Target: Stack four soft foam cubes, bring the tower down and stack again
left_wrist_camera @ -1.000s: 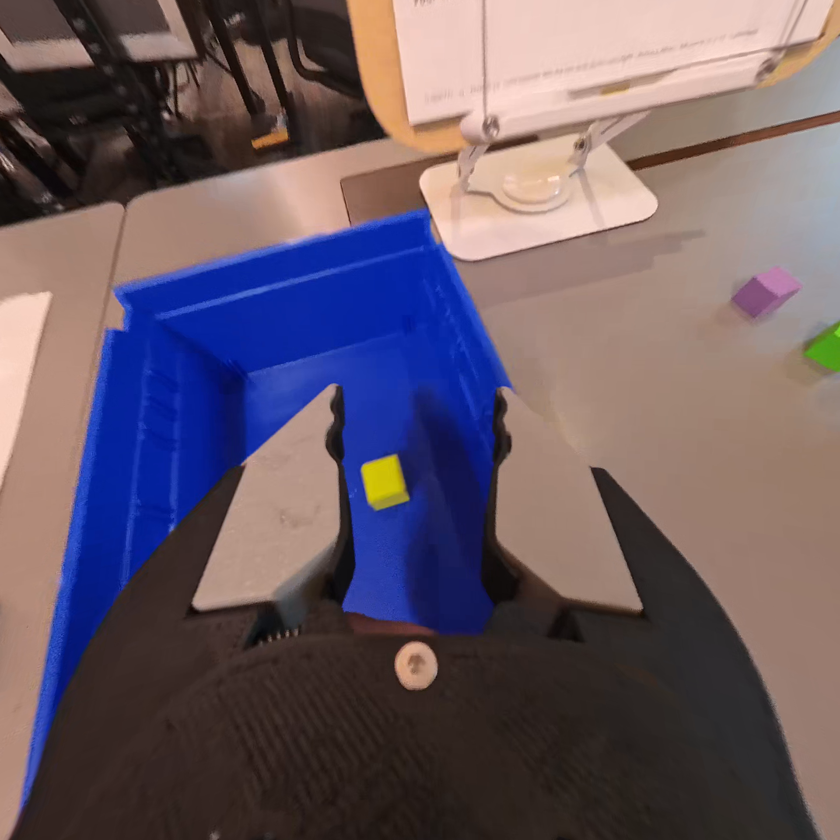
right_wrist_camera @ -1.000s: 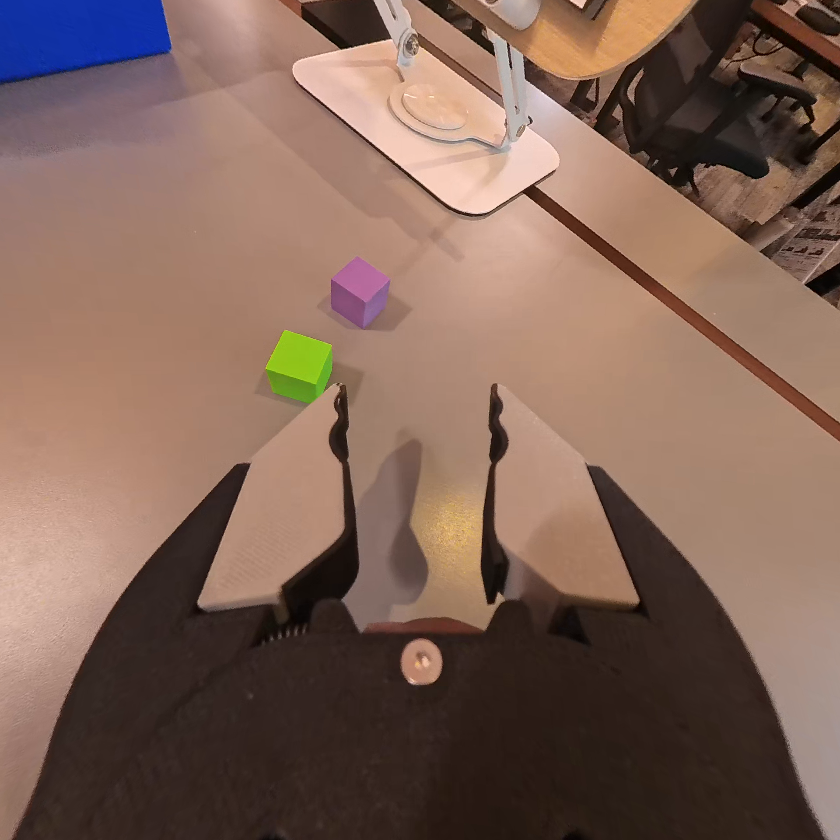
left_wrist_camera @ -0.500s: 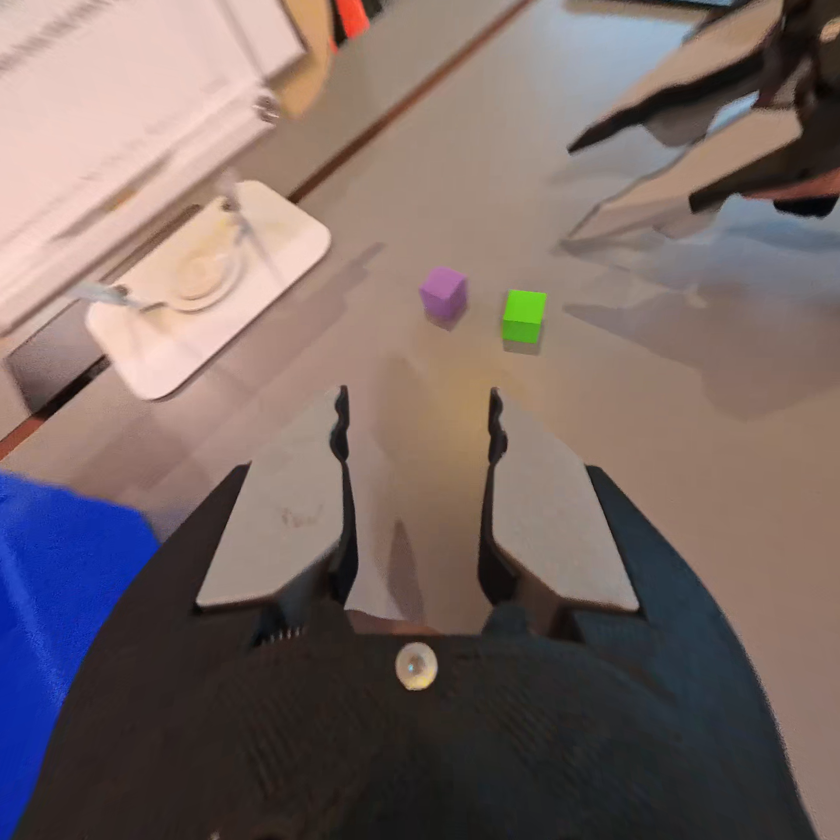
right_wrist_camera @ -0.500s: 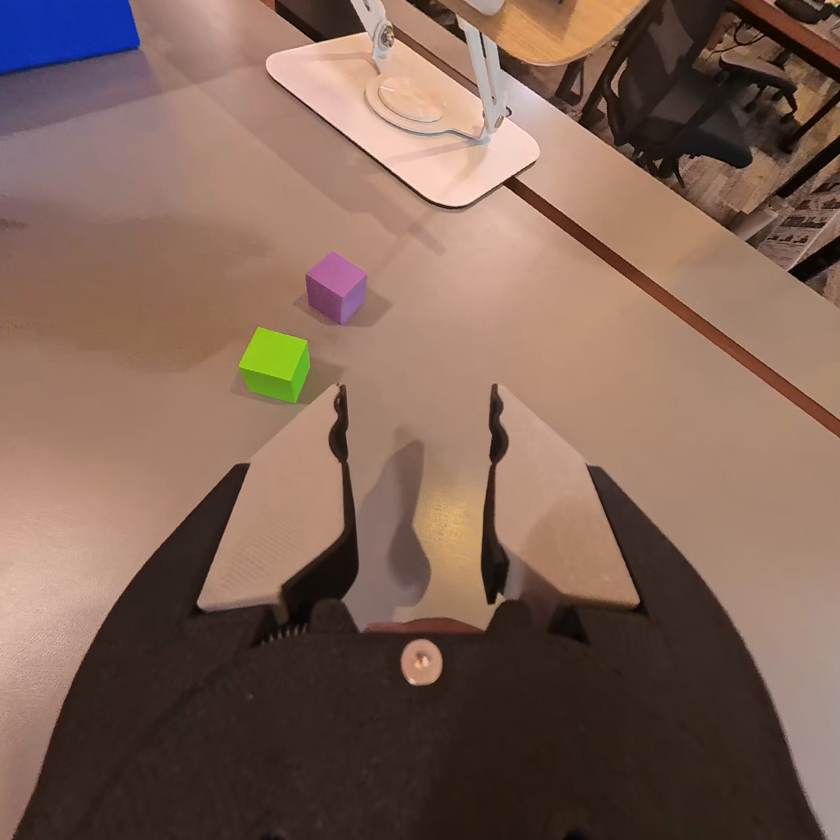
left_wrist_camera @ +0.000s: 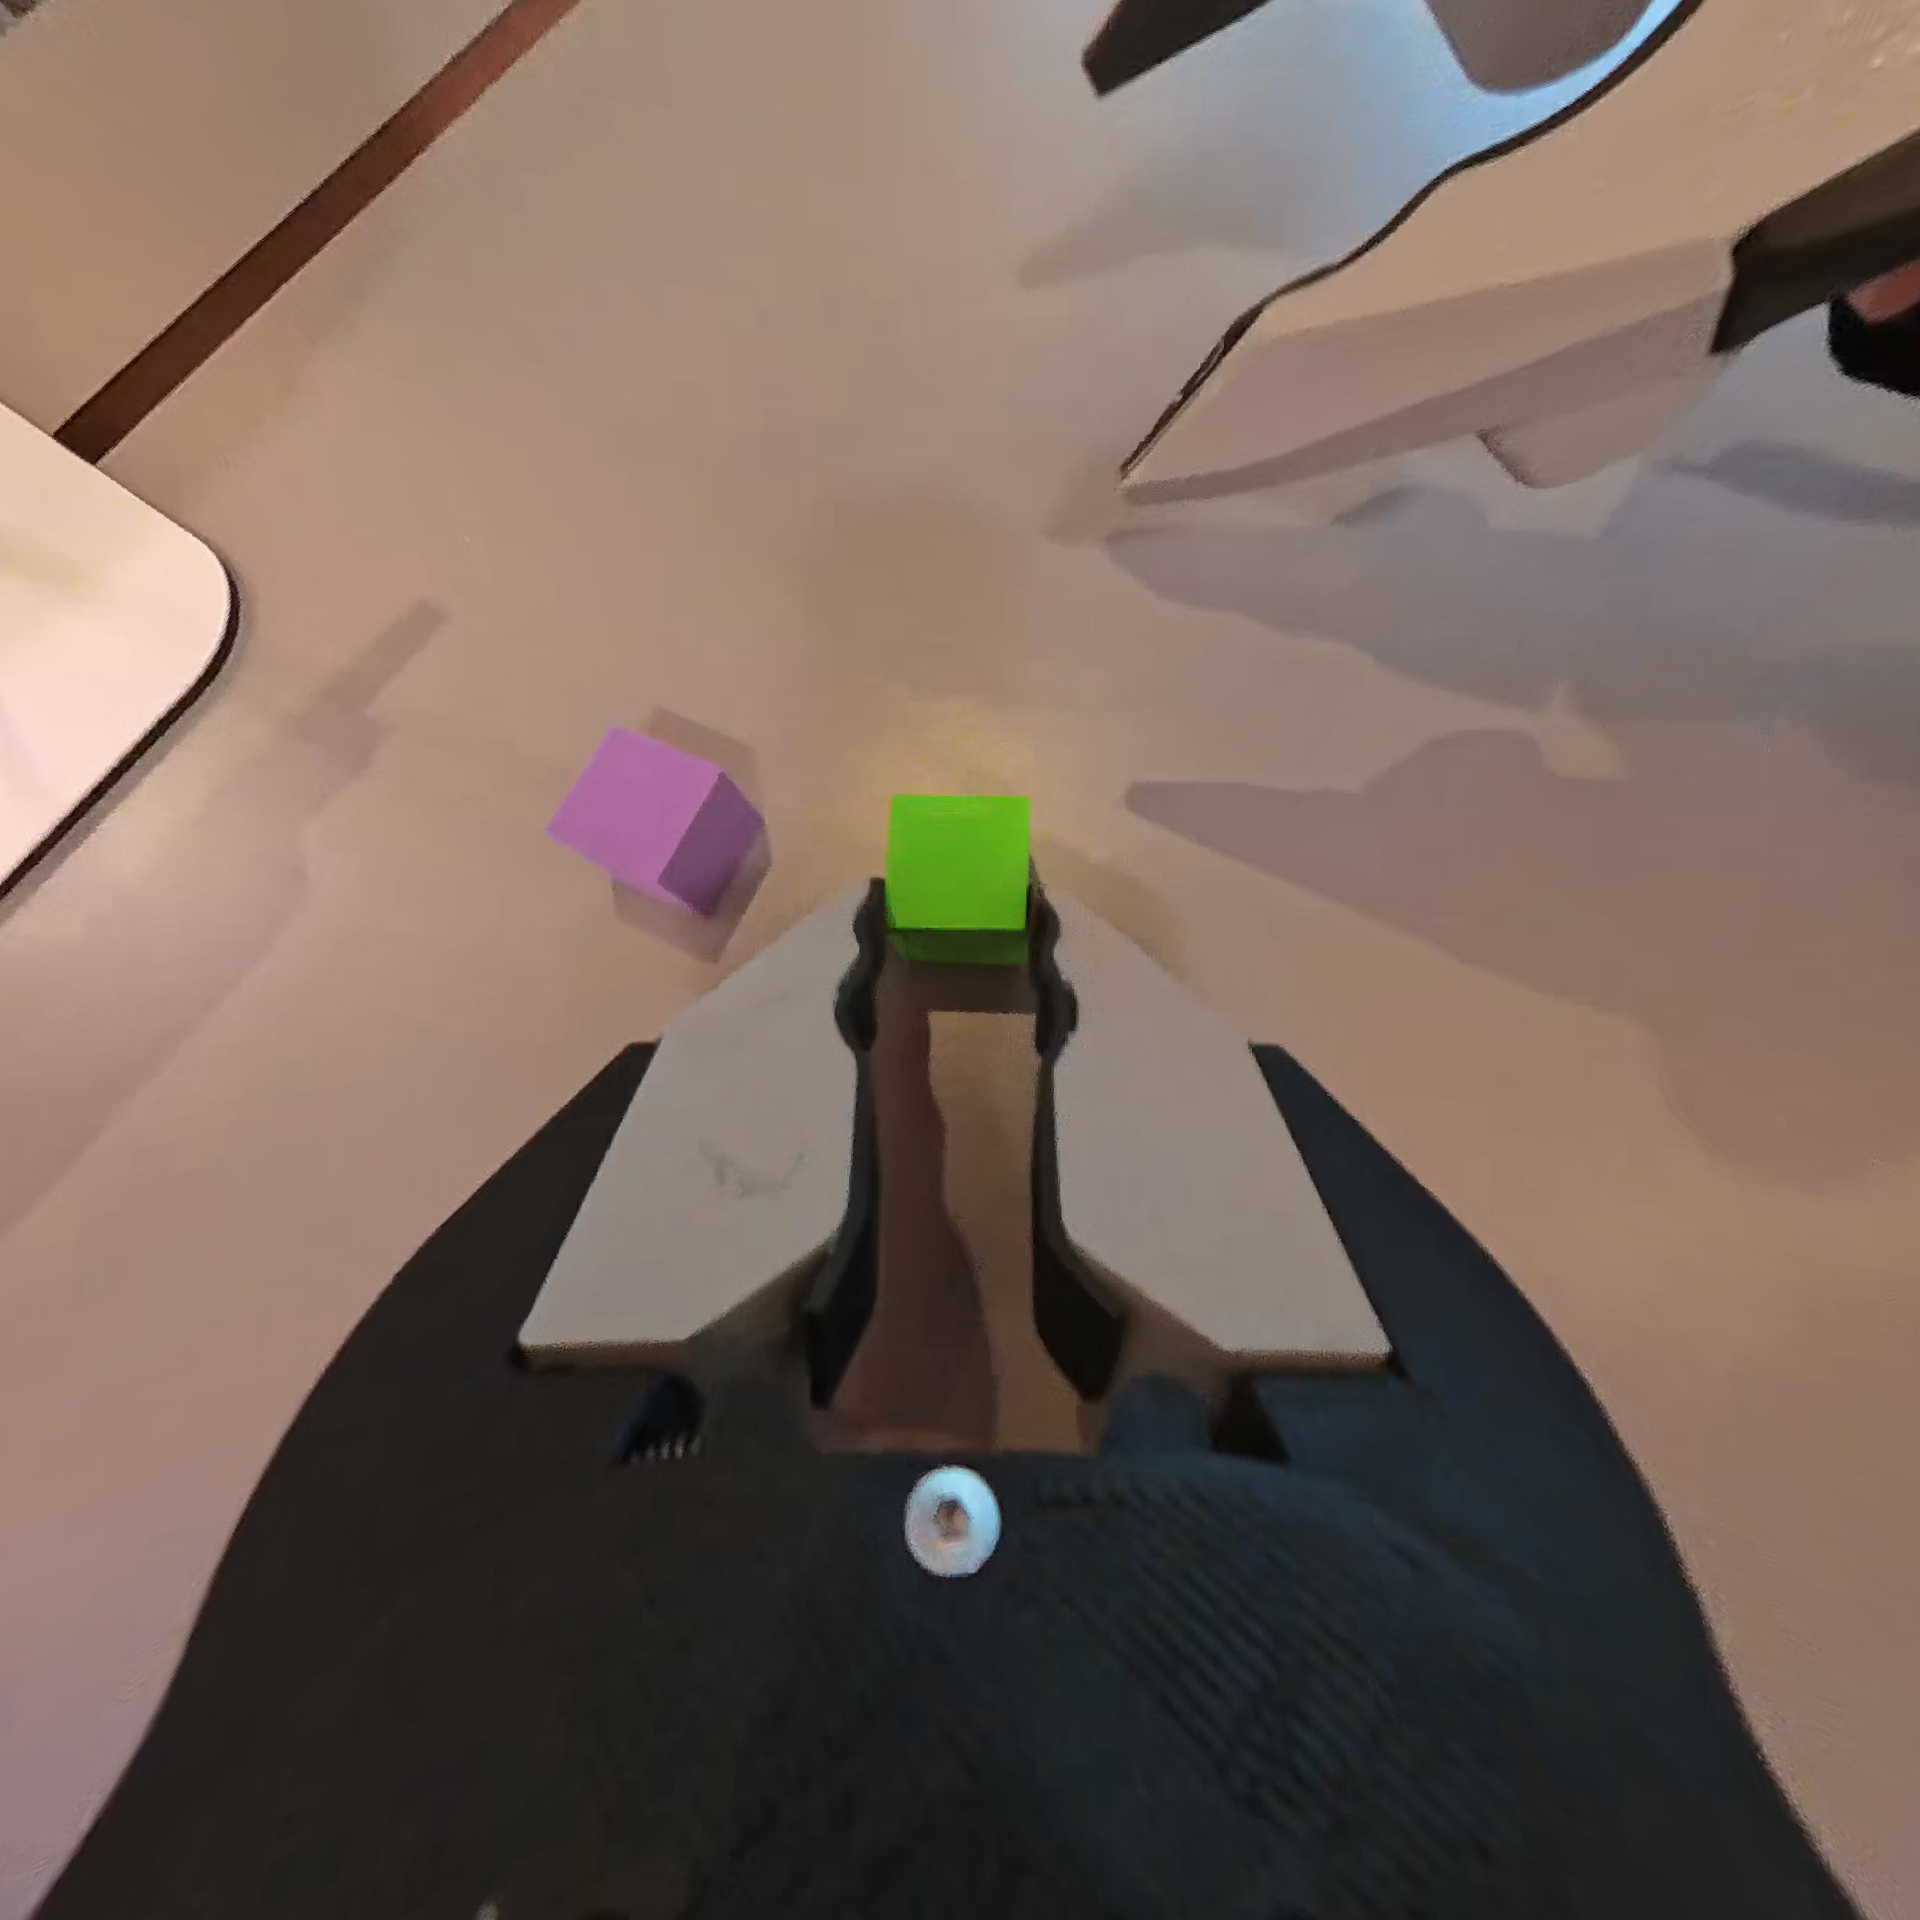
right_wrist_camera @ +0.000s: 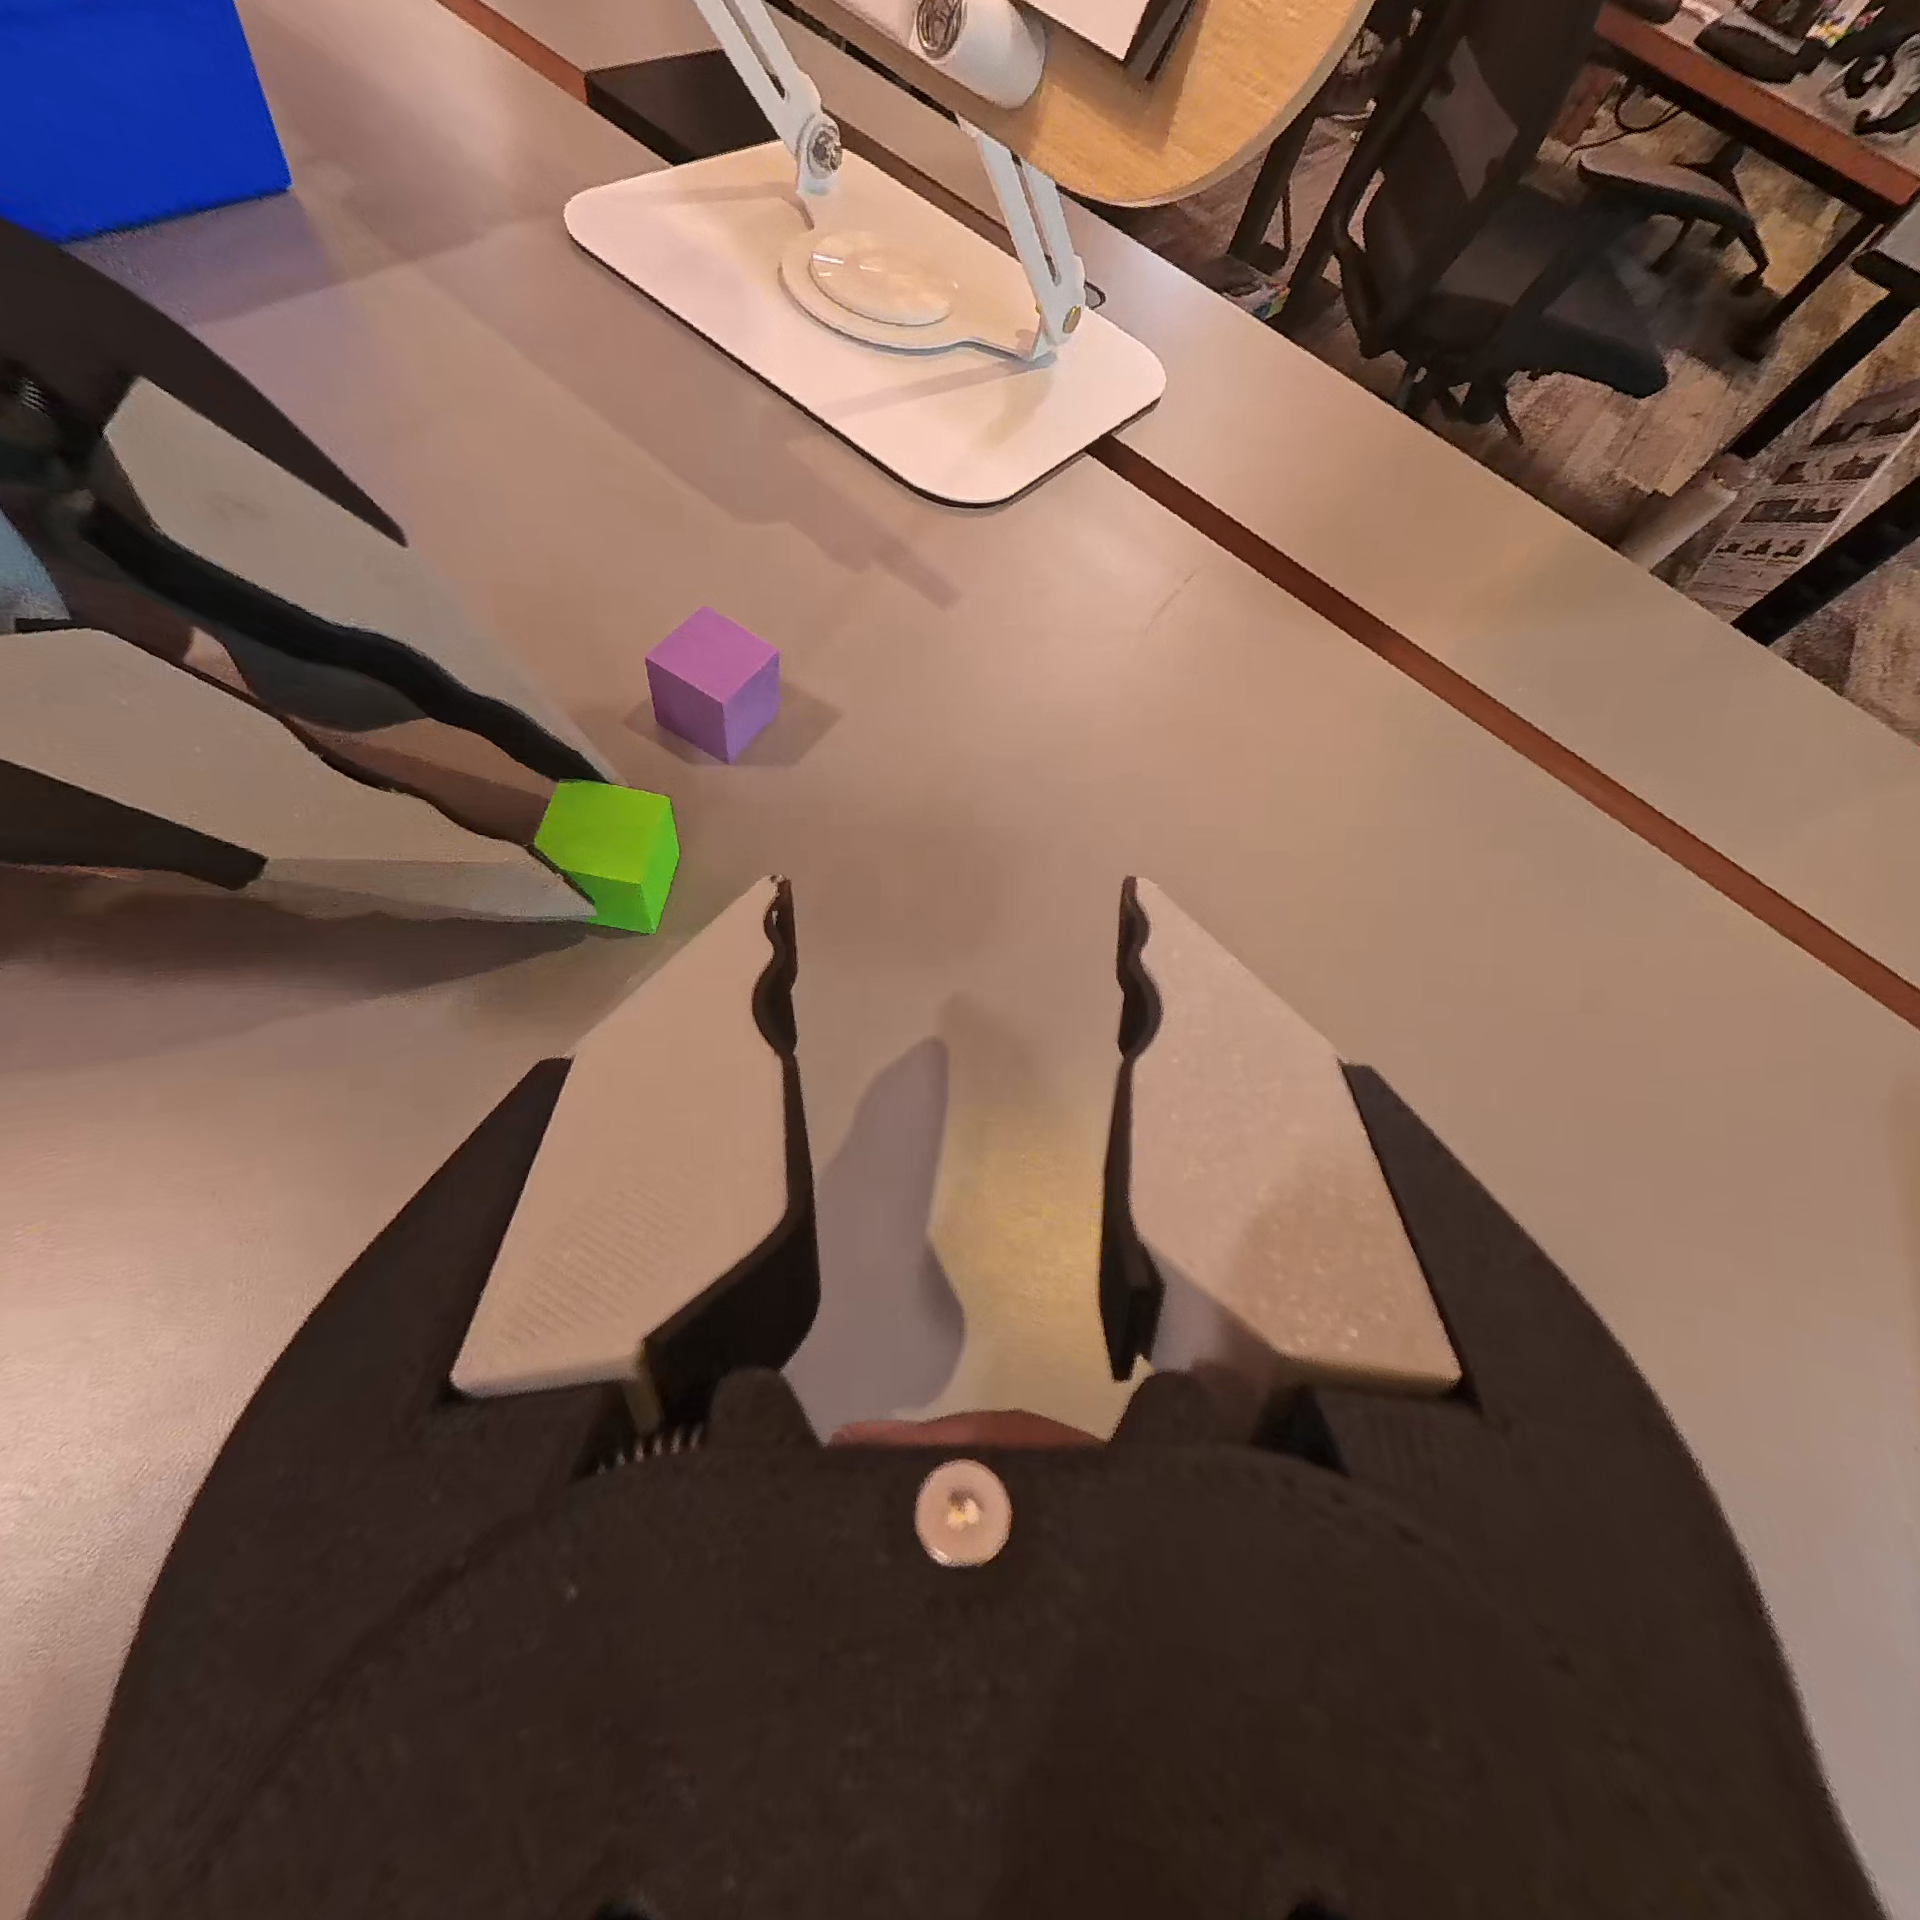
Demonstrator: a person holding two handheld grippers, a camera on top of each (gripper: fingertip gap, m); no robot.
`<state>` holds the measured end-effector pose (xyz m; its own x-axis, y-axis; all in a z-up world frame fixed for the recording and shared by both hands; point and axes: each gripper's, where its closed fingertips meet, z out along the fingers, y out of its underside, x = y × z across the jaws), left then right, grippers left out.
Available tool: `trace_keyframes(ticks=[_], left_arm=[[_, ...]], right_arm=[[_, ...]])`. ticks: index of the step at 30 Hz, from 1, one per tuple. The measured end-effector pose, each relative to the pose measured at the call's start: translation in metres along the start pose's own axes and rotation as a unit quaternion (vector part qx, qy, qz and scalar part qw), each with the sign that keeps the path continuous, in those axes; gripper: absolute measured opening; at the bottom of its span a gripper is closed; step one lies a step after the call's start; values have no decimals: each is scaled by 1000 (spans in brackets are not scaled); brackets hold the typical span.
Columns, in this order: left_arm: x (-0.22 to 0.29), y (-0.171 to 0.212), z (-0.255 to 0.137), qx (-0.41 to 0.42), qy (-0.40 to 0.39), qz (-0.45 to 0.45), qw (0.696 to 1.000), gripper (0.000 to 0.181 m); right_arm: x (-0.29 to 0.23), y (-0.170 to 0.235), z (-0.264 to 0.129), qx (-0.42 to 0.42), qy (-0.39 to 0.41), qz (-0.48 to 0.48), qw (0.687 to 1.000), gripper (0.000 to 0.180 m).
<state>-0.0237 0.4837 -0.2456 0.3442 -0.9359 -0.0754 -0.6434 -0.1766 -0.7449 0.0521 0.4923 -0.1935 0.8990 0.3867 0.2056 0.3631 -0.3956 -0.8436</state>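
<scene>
So we've got the left hand-held gripper [left_wrist_camera: 956, 914] pinching the green cube [left_wrist_camera: 957, 862] right at its fingertips, down on the grey worktop [right_wrist_camera: 1299, 831]. The purple cube [right_wrist_camera: 714, 683] sits just beside it, not touching. Our right hand-held gripper [right_wrist_camera: 951, 904] hangs nearby, spread wide with nothing in it. A white stand base [right_wrist_camera: 862, 332] and a blue bin [right_wrist_camera: 125, 104] sit farther back.

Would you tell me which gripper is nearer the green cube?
Left: the left gripper has the green cube between its fingertips; the right gripper hangs open beside it, apart.
</scene>
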Motion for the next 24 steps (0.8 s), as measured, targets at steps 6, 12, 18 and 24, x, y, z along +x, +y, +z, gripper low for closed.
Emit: trace_keyframes(ticks=[6, 12, 18, 24], left_arm=[[-23, -10, -49, 44, -69, 7, 997, 24], [-74, -31, -199, 137, -195, 0, 971, 24], [-159, 42, -282, 79, -292, -92, 949, 25], [-185, 127, -266, 10, -277, -184, 943, 35]], right_arm=[[1, 2, 1, -2, 2, 0, 1000, 60], [0, 4, 2, -5, 2, -2, 1000, 59], [-7, 7, 6, -14, -2, -13, 1000, 59], [-12, 15, 11, -28, -5, -13, 1000, 60]])
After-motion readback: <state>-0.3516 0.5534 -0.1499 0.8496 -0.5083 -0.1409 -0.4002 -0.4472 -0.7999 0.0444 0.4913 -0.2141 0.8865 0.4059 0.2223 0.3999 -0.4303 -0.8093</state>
